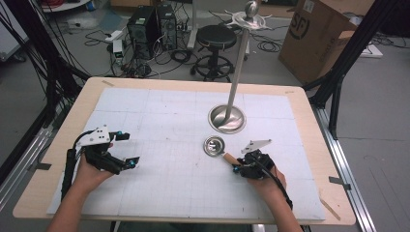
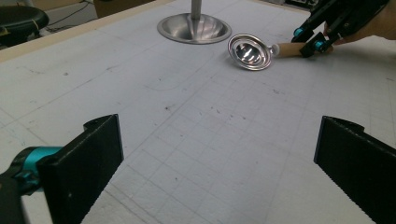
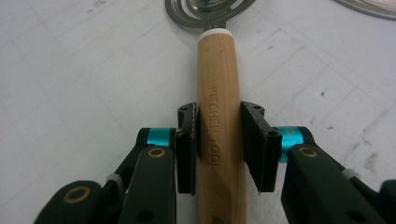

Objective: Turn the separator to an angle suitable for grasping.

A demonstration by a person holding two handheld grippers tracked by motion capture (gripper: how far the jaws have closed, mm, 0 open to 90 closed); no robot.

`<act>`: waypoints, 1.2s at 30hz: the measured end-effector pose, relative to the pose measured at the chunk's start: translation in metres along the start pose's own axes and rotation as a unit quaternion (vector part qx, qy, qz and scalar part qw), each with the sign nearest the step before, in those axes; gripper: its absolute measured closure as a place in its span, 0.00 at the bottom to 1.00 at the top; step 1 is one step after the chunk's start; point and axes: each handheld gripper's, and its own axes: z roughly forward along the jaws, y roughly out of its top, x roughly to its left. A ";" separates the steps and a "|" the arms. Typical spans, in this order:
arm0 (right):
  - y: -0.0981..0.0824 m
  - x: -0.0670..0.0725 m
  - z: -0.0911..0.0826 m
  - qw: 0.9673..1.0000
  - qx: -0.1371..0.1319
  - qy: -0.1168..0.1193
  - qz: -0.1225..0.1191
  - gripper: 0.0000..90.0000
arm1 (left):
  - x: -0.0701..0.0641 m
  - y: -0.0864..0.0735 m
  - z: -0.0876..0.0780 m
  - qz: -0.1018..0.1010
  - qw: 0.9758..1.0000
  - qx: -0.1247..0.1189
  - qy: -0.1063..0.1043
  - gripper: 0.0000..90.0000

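A small steel scoop (image 1: 214, 145) with a wooden handle (image 1: 229, 158) lies on the white gridded mat (image 1: 159, 183), right of centre. My right gripper (image 1: 236, 166) is shut on that handle; in the right gripper view both black pads (image 3: 254, 135) press on the handle (image 3: 217, 70), which is stamped "KITCHEN TOOL". The left gripper view shows the scoop (image 2: 250, 51) far off with the right gripper (image 2: 313, 39) on its handle. My left gripper (image 1: 129, 149) rests at the mat's left side, its jaws wide apart with only bare mat between them (image 2: 217, 158).
A steel stand with a round dished base (image 1: 227, 118) and a tall pole stands just behind the scoop; the base (image 2: 194, 28) is near its bowl. The wooden table edge (image 1: 314, 145) borders the mat. A stool, computers and a cardboard box sit on the floor beyond.
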 end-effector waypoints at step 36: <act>0.008 0.001 0.003 0.999 0.021 -0.005 -0.023 0.74 | 0.001 0.001 -0.003 -0.001 1.000 -0.002 0.004 0.02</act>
